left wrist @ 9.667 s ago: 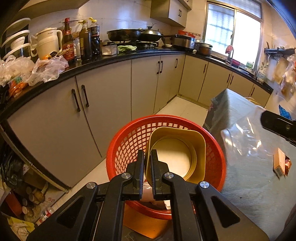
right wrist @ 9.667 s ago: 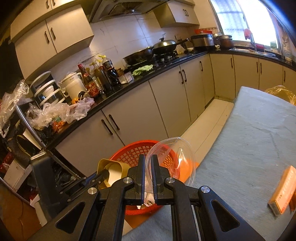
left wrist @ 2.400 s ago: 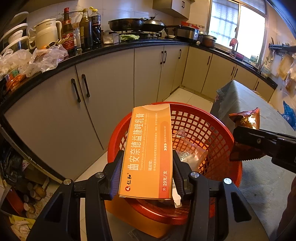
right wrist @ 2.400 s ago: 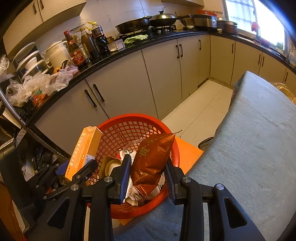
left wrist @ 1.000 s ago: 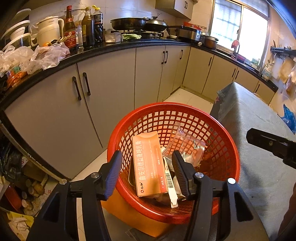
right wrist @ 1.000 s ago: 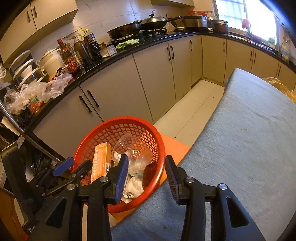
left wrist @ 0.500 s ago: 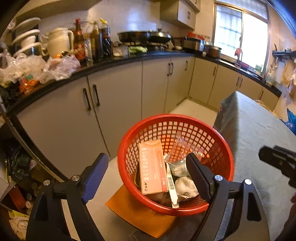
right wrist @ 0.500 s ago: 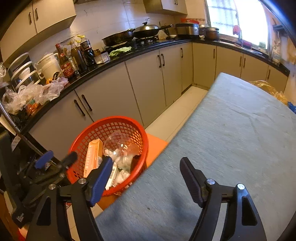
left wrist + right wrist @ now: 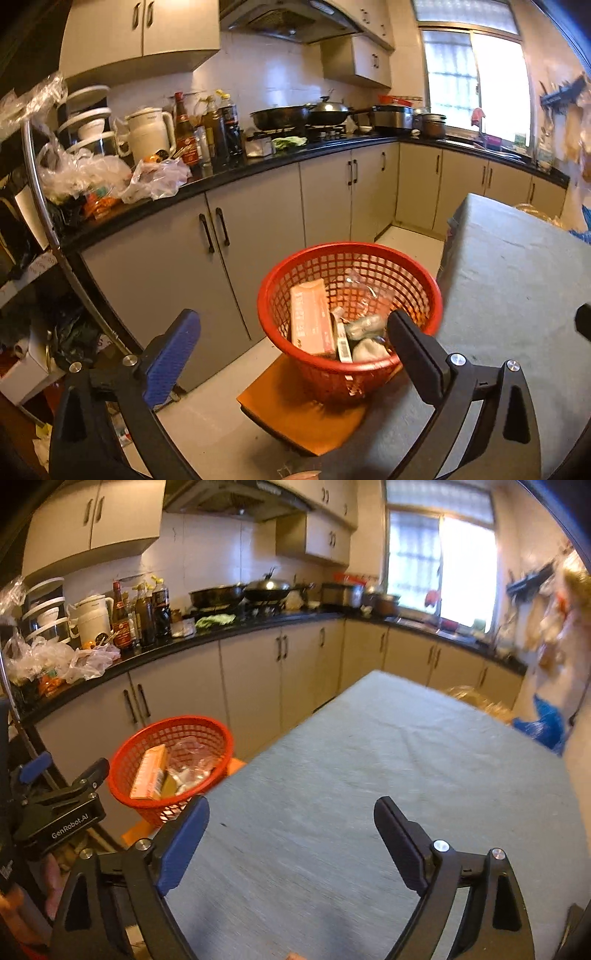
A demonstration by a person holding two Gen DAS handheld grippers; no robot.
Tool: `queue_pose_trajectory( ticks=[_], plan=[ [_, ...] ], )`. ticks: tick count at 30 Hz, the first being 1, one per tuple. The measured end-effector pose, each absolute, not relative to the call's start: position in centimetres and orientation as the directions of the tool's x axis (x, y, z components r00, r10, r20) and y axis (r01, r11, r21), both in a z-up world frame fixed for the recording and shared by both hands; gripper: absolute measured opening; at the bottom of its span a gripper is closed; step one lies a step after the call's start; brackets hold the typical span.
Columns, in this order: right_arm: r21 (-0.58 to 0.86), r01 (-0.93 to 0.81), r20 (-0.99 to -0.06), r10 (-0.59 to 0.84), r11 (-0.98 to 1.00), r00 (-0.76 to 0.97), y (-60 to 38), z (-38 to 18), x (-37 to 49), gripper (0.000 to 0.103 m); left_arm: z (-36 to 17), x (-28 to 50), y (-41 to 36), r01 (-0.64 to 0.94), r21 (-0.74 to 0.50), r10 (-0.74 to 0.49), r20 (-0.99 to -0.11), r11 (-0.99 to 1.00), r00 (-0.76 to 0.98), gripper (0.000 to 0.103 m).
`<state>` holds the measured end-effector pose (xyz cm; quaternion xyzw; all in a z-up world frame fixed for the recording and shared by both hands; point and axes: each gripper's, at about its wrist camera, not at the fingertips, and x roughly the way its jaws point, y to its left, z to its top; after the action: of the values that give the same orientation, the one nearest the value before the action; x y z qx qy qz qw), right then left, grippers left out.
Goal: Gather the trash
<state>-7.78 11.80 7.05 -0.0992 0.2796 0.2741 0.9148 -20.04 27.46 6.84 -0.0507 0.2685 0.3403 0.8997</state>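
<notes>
Two claws, one basket, one orange box. Left claw (image 9: 291,339) w/ jaws spread wide apart, having just been opening, nothing between the pads, touching nothing; it hangs just in front of the red basket (image 9: 280,328). Right claw (image 9: 291,830) likewise wide apart, just been opening, empty, over the grey-covered worktop (image 9: 388,760) to the right of the basket. Basket sits on an orange stool (image 9: 295,410) beside the worktop's edge; inside it: orange box (image 9: 310,317) leaning on the left wall, clear plastic wrap (image 9: 365,291) right of the box, white crumpled bits (image 9: 369,349) at the bottom, plus a small barcoded strip. Beyond the basket, grey cabinets (image 9: 258,236) under a black counter.
</notes>
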Motion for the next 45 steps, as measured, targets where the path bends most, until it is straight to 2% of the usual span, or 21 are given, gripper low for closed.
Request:
queue_pose_trajectory(
  ticks=[8,10,17,45],
  plan=[
    [-0.046,-0.504,-0.508,0.414,0.862,0.755,8.2,6.8,-10.1,0.098,6.6,-20.8,24.2,-0.648,0.134,0.623,-0.473,0.750,0.623,0.101],
    [-0.037,-0.500,-0.504,0.416,0.865,0.757,7.7,6.6,-10.4,0.100,6.5,-20.8,23.2,-0.657,0.167,0.650,-0.447,0.735,0.614,0.101],
    [-0.016,-0.482,-0.508,0.408,0.876,0.759,6.1,5.8,-11.0,0.103,6.5,-21.2,21.7,-0.646,0.169,0.646,-0.428,0.744,0.632,0.101],
    [-0.008,-0.436,-0.528,0.366,0.900,0.766,4.9,5.0,-12.2,0.103,5.2,-21.5,19.9,-0.598,0.175,0.604,-0.447,0.782,0.660,0.101]
  ],
)
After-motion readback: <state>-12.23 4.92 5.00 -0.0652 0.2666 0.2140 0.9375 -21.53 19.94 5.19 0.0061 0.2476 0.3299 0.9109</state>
